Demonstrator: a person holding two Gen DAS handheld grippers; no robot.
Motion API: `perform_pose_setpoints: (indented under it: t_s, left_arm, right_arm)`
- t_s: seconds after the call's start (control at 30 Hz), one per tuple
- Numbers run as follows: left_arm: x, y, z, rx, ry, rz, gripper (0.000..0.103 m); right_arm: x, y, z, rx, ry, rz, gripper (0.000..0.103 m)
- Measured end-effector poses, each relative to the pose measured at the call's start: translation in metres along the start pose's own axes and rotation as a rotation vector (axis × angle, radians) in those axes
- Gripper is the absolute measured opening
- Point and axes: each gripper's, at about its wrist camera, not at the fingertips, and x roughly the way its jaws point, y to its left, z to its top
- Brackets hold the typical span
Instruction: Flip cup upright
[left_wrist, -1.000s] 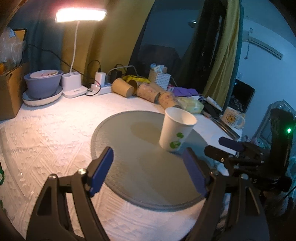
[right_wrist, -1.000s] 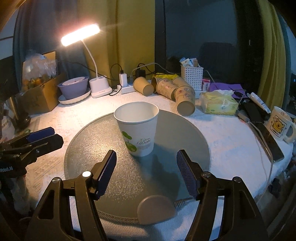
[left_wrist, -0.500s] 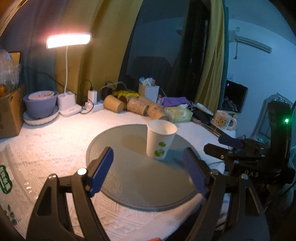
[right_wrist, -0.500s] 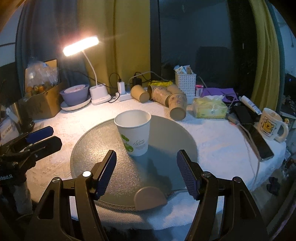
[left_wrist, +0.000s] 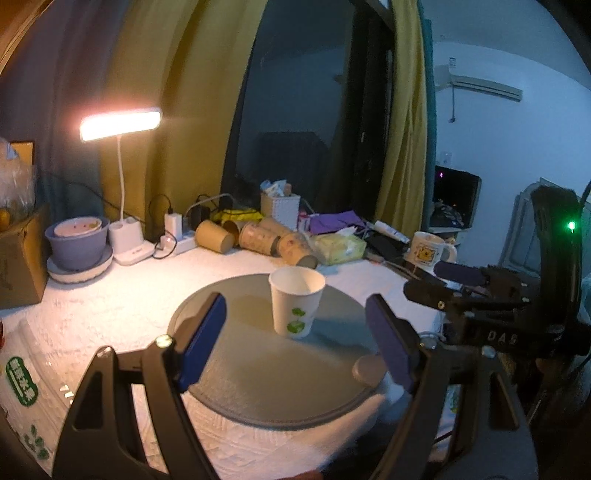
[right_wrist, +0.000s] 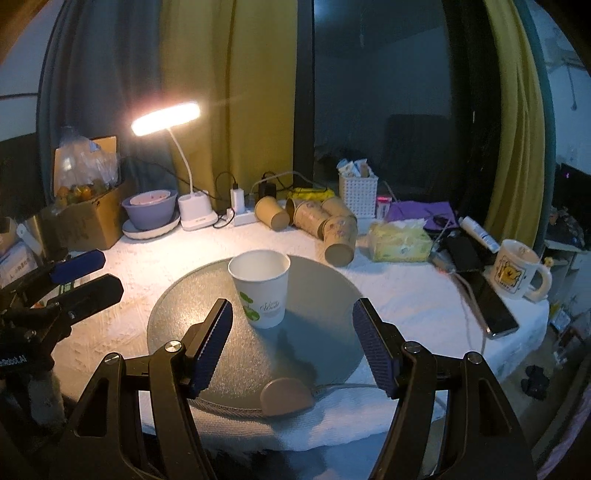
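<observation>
A white paper cup (left_wrist: 296, 302) with green leaf print stands upright, mouth up, on the round grey glass mat (left_wrist: 258, 376). It also shows in the right wrist view (right_wrist: 261, 288) on the mat (right_wrist: 317, 347). My left gripper (left_wrist: 295, 343) is open and empty, held back from the cup near the table's front edge. My right gripper (right_wrist: 291, 343) is open and empty, also short of the cup. The left gripper appears at the left of the right wrist view (right_wrist: 79, 277), and the right gripper at the right of the left wrist view (left_wrist: 454, 284).
Several brown paper cups (right_wrist: 321, 221) lie on their sides at the back. A lit desk lamp (right_wrist: 166, 118), purple bowl (right_wrist: 149, 208), cardboard box (right_wrist: 86, 218), white basket (right_wrist: 358, 194), tissue pack (right_wrist: 400, 240), phone (right_wrist: 491, 302) and mug (right_wrist: 517, 269) ring the mat.
Both grippers have drawn back and up from the cup, which now looks smaller and farther. The cup has stayed upright on the mat.
</observation>
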Motion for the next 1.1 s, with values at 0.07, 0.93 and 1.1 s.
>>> perform_pose_setpoints:
  t_s: [0.07,0.93,1.1]
  left_arm:
    - [-0.003,-0.003,0.002,0.007,-0.007,-0.003,0.079]
    - [-0.030,-0.012,0.026,0.059,-0.114,0.081,0.083]
    - [-0.034,-0.011,0.026,0.061,-0.145,0.094,0.092]
  right_arm:
    - [-0.005,0.001,0.003,-0.004,-0.013,-0.005,0.071]
    - [-0.058,0.013,0.029,-0.043,-0.125,-0.017,0.071]
    - [-0.058,0.012,0.029,-0.042,-0.120,-0.007,0.071]
